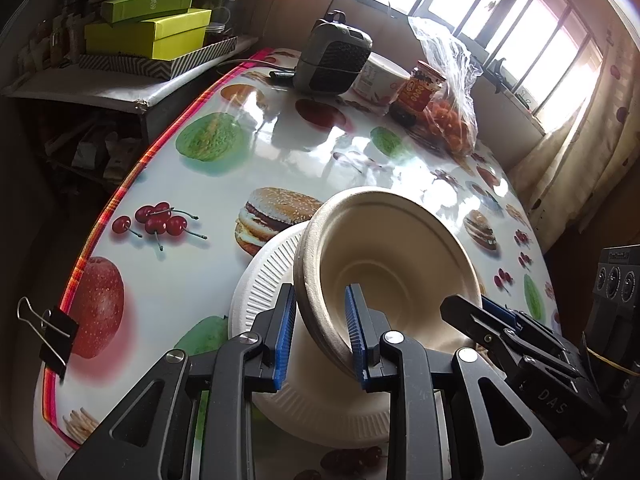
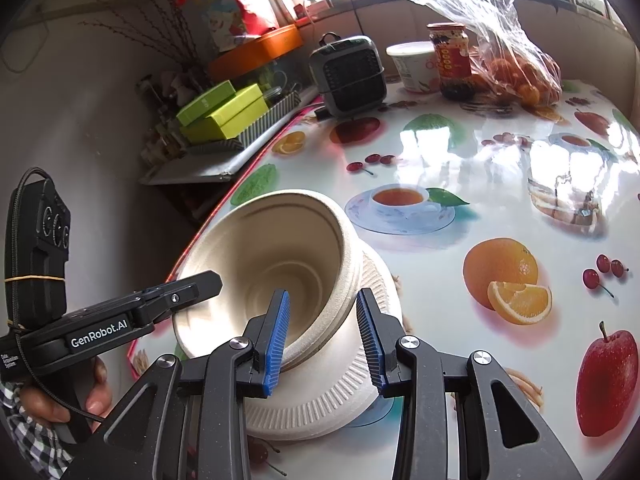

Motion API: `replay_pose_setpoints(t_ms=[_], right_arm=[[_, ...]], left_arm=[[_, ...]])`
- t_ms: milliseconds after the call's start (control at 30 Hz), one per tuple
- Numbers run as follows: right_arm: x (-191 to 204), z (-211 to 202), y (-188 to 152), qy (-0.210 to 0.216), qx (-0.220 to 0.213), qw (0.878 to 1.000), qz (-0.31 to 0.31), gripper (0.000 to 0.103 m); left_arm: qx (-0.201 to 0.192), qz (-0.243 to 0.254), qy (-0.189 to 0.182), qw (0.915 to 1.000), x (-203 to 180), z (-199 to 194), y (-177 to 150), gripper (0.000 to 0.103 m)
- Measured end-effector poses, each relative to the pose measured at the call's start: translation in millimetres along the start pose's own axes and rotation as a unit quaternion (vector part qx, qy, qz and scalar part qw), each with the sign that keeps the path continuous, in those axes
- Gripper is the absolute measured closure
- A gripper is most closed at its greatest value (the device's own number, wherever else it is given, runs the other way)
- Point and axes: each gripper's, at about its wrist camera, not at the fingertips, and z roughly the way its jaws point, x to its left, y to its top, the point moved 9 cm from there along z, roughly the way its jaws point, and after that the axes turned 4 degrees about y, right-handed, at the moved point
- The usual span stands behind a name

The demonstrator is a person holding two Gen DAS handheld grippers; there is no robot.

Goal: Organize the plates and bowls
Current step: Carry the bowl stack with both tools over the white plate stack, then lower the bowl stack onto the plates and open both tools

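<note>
A beige paper bowl point(image 1: 384, 264) is tilted on a white ribbed paper plate point(image 1: 272, 280) near the table's front edge. My left gripper point(image 1: 320, 336) straddles the bowl's near left rim with a wide gap between its blue pads, so it is open. My right gripper point(image 2: 324, 336) straddles the bowl's point(image 2: 276, 264) right rim above the plate point(image 2: 360, 376), also with a gap, open. Each gripper shows in the other view: the right gripper point(image 1: 472, 316) and the left gripper point(image 2: 200, 284).
The table point(image 2: 500, 208) has a glossy fruit-print cloth. At the back stand a small heater point(image 1: 332, 56), a white tub point(image 1: 380, 76), a sauce jar point(image 1: 416, 92) and a bag of oranges point(image 1: 452, 120). A binder clip point(image 1: 52, 332) grips the left edge. Green boxes point(image 1: 152, 24) lie on a side shelf.
</note>
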Motion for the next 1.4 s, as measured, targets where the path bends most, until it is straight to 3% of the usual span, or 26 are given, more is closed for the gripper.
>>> replay_pose_setpoints(t_ms=[533,1400], right_arm=[[0.1,-3.2,-0.3,0.0,-0.002,1.0,-0.001,0.064],[5.1,-8.9,1.9,-0.002,-0.009,1.0,-0.001,0.053]], left_arm=[[0.001,0.001,-0.004,1.0,-0.6,-0.6,-1.8,0.075],[-0.007,0.008,-0.014,0.9999,-6.3,-4.6,-2.5,0.056]])
